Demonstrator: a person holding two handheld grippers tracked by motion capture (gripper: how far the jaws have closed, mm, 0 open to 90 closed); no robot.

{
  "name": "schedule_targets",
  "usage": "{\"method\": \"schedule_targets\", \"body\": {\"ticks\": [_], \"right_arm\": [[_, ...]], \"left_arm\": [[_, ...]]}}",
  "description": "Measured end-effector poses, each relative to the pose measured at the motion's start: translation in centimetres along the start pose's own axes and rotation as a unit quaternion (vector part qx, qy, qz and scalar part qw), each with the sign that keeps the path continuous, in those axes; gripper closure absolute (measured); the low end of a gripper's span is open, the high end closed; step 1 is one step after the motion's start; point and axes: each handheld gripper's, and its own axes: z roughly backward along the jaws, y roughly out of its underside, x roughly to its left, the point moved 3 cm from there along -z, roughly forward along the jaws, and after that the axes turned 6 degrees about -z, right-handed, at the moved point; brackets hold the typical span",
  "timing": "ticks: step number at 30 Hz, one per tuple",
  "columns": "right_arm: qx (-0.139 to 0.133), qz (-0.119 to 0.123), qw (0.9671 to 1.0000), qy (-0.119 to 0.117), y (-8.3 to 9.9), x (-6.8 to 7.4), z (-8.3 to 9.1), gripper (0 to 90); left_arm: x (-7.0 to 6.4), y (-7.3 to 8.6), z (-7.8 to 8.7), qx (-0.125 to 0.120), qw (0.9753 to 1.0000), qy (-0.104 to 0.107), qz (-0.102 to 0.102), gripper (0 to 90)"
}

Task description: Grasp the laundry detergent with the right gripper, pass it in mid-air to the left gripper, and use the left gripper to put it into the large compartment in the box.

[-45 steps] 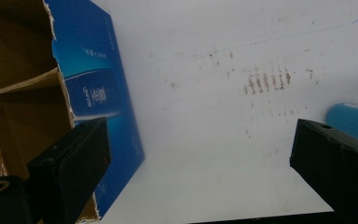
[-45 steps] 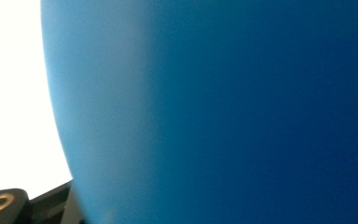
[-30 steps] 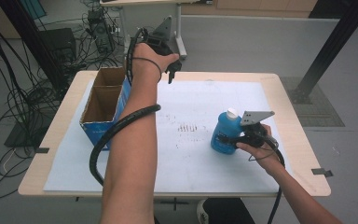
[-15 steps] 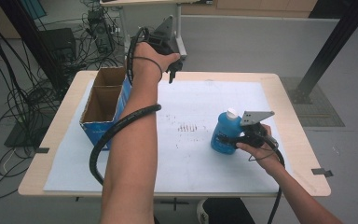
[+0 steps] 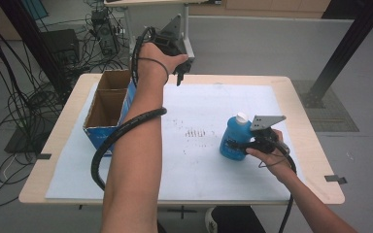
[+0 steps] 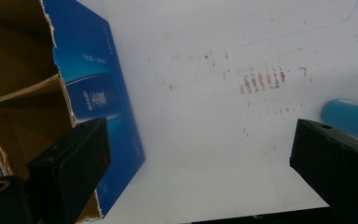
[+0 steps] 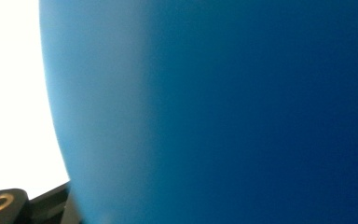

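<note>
High view unchanged: right claw still grips blue bottle; left claw wide, raised.

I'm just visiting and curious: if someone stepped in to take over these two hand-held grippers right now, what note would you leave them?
Right gripper: at the blue plastic bottle with a white cap, which stands upright on the white table sheet; jaws seem closed on its side.
Left gripper: held high over the table's far edge, jaws wide open, empty.
Open blue-sided cardboard box: at the table's left, two compartments.
Done: bottle apparently gripped. Left: probably lift it and move it to the box.
</note>
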Motion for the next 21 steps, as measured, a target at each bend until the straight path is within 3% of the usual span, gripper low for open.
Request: {"method": "schedule_targets", "body": {"ticks": [10, 17, 20, 21], "right_arm": [[0.012, 0.001, 0.9999, -0.006, -2.1, 0.1, 0.3, 44.1], [0.013, -0.005, 0.9998, -0.016, -5.2, 0.3, 0.7, 44.0], [0.015, -0.006, 0.9996, -0.023, -7.2, 0.4, 0.6, 44.0], [0.015, -0.006, 0.9996, -0.023, -7.2, 0.4, 0.6, 44.0]], "left_arm": [[0.3, 0.2, 1.2, -0.012, 0.9995, 0.009, -0.026, 5.5], [0.2, 0.3, 2.5, -0.021, 0.9976, 0.012, -0.064, 5.5], [0.2, 0.4, 3.4, -0.025, 0.9951, 0.009, -0.095, 5.6], [0.2, 0.4, 3.4, -0.025, 0.9951, 0.009, -0.095, 5.6]]}}
